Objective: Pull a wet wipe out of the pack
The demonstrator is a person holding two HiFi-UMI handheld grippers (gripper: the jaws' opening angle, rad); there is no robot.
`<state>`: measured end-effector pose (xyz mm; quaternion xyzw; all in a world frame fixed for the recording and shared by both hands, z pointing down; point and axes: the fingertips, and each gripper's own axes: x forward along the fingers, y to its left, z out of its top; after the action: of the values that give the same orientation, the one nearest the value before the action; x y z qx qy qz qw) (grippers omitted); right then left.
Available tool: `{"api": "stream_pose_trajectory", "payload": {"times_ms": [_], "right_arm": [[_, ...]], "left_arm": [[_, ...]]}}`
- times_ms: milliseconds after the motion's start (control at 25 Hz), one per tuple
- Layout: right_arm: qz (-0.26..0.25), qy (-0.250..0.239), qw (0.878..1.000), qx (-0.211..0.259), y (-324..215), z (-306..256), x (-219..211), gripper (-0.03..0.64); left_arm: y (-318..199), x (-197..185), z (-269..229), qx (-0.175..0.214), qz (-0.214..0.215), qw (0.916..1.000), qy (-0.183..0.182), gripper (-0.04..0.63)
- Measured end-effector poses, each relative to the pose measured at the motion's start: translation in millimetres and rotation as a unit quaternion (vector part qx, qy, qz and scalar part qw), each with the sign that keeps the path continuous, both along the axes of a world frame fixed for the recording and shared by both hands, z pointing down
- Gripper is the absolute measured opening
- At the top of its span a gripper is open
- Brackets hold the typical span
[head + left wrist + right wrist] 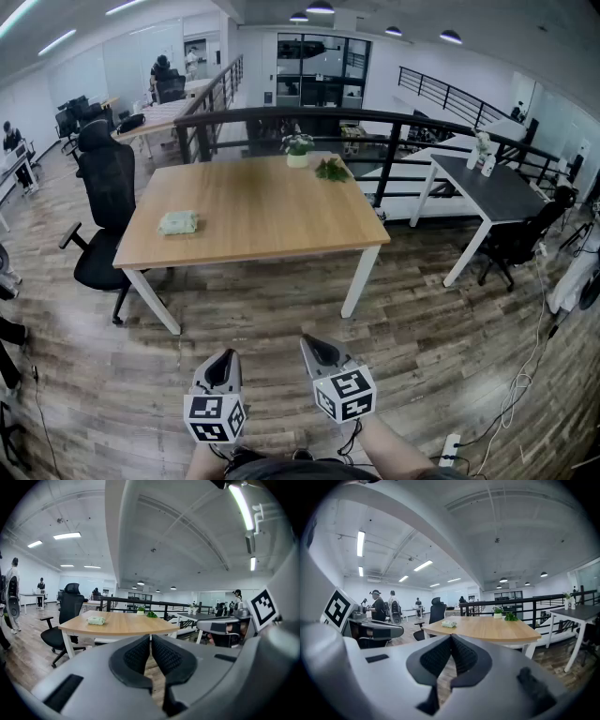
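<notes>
Now | wipe pack (177,222): on table (272,216), far ahead | left tool (225,356), right tool (312,343): closed

Wipe pack (177,222) — opening too small to make out.

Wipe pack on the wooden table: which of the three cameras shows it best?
The head view: it looks down on the wipe pack, showing its whole top near the table's left end. The left gripper view and right gripper view show the wipe pack only as a small, side-on shape far off.
</notes>
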<state>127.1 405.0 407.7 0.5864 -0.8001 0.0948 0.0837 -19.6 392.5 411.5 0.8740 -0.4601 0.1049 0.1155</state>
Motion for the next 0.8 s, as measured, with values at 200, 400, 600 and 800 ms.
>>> {"api": "stream_pose_trajectory", "payload": {"times_ms": [200,400,600,800], "right_arm": [[-0.006,0.002,1.000,0.000,-2.2,1.4,1.5,0.023],[-0.008,0.005,1.000,-0.002,4.0,3.8,2.4,0.023],[-0.013,0.008,1.000,-0.001,8.7,3.4,4.8,0.023],[0.000,0.000,1.000,-0.002,18.5,6.6,11.2,0.023]], "left_arm": [[-4.8,-1.2,0.3,0.002,-0.006,1.0000,-0.001,0.026],[-0.8,-4.4,-0.2,0.001,-0.010,1.0000,0.001,0.026],[6.1,3.0,0.1,0.002,-0.004,1.0000,-0.007,0.026],[18.1,7.3,-0.3,-0.004,-0.003,1.0000,-0.006,0.026]]}}
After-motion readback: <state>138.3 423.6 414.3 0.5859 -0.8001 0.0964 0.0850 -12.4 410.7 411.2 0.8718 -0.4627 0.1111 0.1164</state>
